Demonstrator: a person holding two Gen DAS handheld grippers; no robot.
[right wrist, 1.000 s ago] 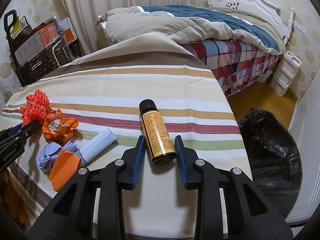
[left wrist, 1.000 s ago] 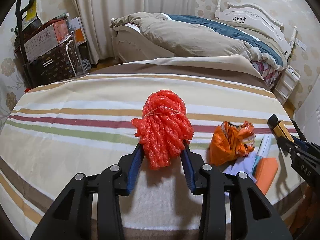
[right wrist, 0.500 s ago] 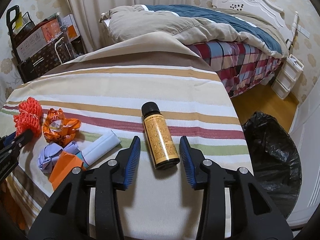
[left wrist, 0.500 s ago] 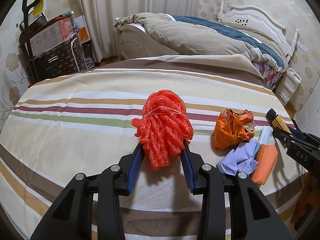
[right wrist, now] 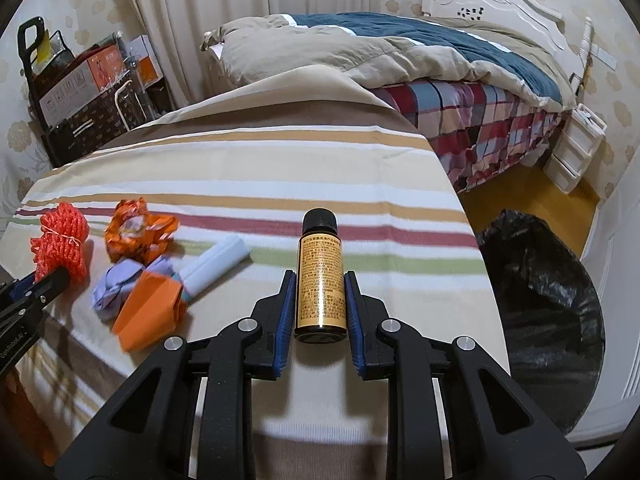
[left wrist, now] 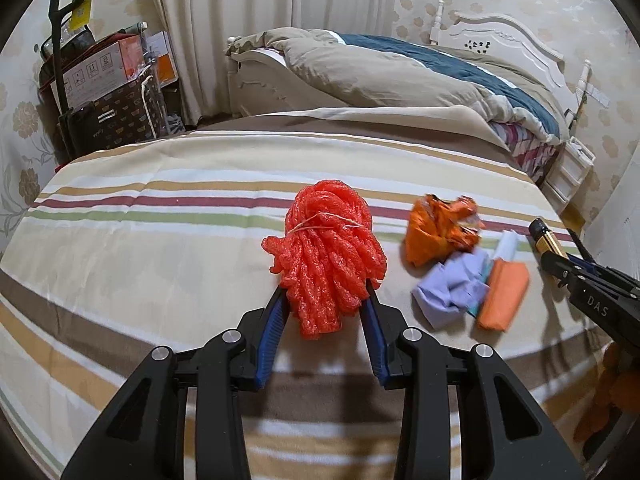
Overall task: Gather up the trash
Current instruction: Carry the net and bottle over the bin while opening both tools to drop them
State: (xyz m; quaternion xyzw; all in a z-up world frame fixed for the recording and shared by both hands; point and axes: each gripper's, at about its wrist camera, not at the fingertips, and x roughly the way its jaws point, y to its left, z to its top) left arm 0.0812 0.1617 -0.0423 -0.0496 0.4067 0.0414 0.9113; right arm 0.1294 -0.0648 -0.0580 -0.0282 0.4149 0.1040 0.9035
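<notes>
My left gripper (left wrist: 326, 294) is shut on a red foam net bundle (left wrist: 326, 256) and holds it over the striped tablecloth (left wrist: 160, 240). My right gripper (right wrist: 319, 276) is shut on a small brown bottle (right wrist: 320, 280) with a gold label and black cap. The bundle also shows in the right wrist view (right wrist: 62, 240). On the cloth lie a crumpled orange wrapper (right wrist: 138, 234), a lilac paper wad (right wrist: 120, 284), an orange packet (right wrist: 150, 310) and a pale blue tube (right wrist: 218, 262). A black trash bag (right wrist: 548, 312) stands open on the floor to the right.
A bed (right wrist: 400, 52) with a beige and blue quilt lies behind the table. A cart with boxes (left wrist: 100, 88) stands at the back left. White drawers (right wrist: 576, 148) stand by the far wall. The table's right edge drops to a wooden floor (right wrist: 532, 200).
My right gripper opened around the bottle half a second ago and has shut on it again. My left gripper has drifted left and back with the red bundle.
</notes>
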